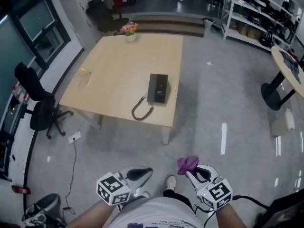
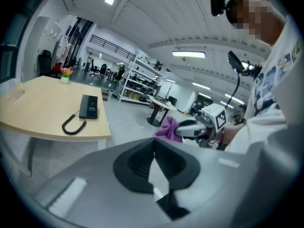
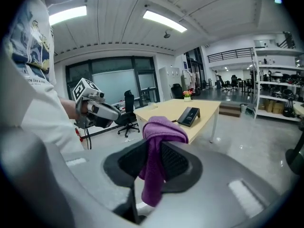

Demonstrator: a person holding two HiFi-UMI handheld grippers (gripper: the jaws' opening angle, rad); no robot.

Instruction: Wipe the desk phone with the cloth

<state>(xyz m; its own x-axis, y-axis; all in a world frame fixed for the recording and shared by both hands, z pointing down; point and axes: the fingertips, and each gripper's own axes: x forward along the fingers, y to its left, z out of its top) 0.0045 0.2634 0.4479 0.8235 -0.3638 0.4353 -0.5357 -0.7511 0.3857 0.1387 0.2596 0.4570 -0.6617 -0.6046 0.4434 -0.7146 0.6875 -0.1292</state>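
A black desk phone (image 1: pixel 157 88) lies near the front right edge of a light wooden table (image 1: pixel 118 65), its coiled cord (image 1: pixel 141 109) curling toward the edge. It also shows in the left gripper view as the phone (image 2: pixel 89 106) and in the right gripper view as the phone (image 3: pixel 189 116). My right gripper (image 1: pixel 190 171) is shut on a purple cloth (image 1: pixel 187 163), which drapes over and between the jaws as the cloth (image 3: pixel 159 156). My left gripper (image 1: pixel 148 171) is shut with nothing in it; its jaws meet (image 2: pixel 154 159). Both grippers hang low over the floor, well short of the table.
A flower pot (image 1: pixel 129 33) stands at the table's far edge and a small clear object (image 1: pixel 85 73) at its left. A black office chair (image 1: pixel 35 99) sits left of the table. Shelving (image 1: pixel 259 13) and a round table (image 1: pixel 287 63) are on the right. The floor is grey and glossy.
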